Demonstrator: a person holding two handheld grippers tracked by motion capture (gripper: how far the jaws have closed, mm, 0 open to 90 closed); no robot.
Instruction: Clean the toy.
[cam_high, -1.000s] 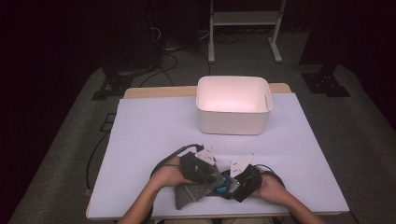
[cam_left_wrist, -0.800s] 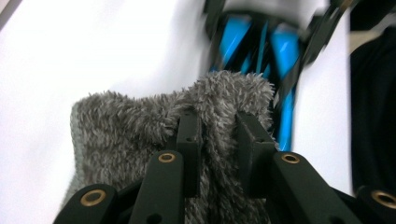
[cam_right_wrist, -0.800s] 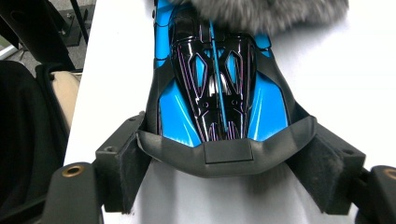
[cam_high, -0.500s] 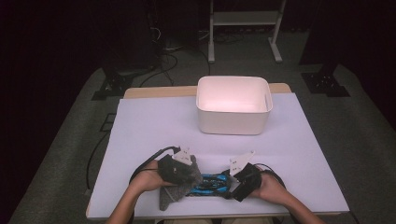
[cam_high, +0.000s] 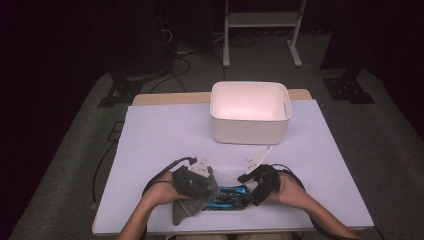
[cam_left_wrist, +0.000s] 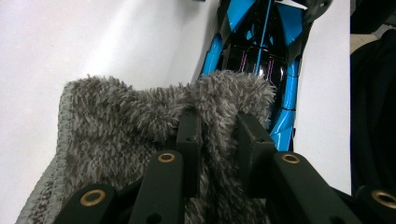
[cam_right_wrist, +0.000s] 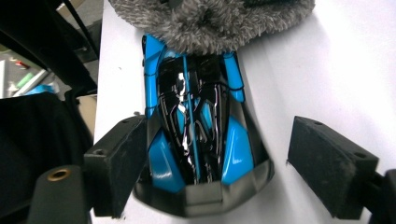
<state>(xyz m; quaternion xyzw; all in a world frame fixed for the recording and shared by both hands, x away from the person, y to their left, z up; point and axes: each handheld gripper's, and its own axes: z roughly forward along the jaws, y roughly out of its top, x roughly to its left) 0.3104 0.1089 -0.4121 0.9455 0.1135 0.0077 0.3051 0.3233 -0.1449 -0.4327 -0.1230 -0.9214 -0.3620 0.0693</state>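
- Low in the high view, near the tabletop's (cam_high: 165, 130) front edge, the left tool (cam_high: 196, 181) and right tool (cam_high: 252, 187) face each other across a blue and black toy car (cam_high: 227, 195).
- Left tool: clamped tight on a fold of grey fuzzy cloth (cam_left_wrist: 140, 116), its jaws nearly together in the pile; one end of the cloth lies over one end of the car (cam_left_wrist: 261, 51).
- Compared with a second ago, the left hand and the cloth now sit further toward the left of the frame, so more of the car's blue body is bare between the two tools.
- Right tool (cam_right_wrist: 215, 163): its jaws have just been opening and now stand wide; the car (cam_right_wrist: 196, 121) lies between them, with a clear gap at the right pad (cam_right_wrist: 327, 163), while the left pad looks to be against the car's side or just off it.
- I judge that the right tool is letting go of the car it was steadying, and that the cloth is being drawn along the car as a wipe.
- Upper centre of the frame: a white bin (cam_high: 250, 112) stands well apart from both tools, with nothing visible inside.
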